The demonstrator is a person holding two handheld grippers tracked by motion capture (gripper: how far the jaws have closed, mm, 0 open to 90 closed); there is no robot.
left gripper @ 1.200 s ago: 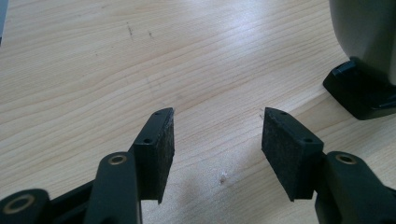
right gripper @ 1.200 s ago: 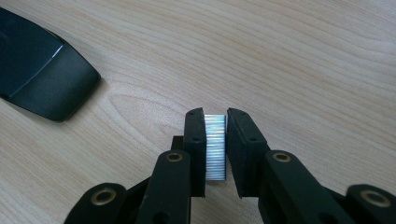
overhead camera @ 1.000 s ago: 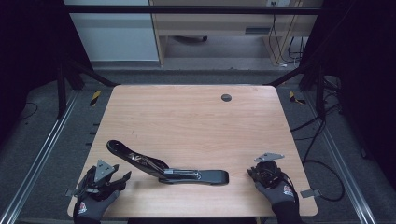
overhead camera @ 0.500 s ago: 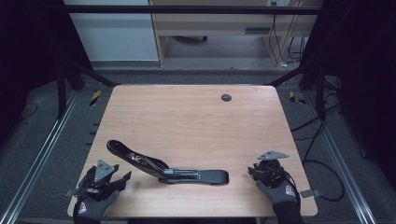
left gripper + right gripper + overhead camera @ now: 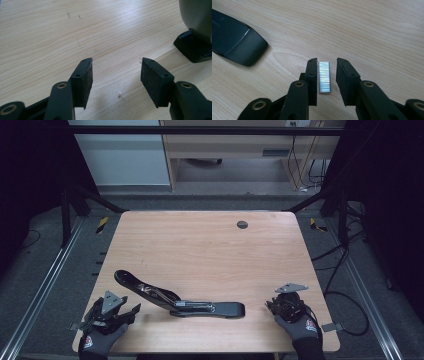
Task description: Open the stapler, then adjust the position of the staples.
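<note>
Just right of the opened black metal stapler (image 5: 180,301) on the pale wooden table (image 5: 200,245), a thin silvery strip of staples (image 5: 324,77) lies flat between the right gripper (image 5: 325,75) jaws, which have just been closing and do not yet pinch it. Light, slick and brittle, it is best taken by its long edges. The left gripper (image 5: 116,75), released and empty, hovers left of the stapler, unmoved since the earlier frame.
</note>
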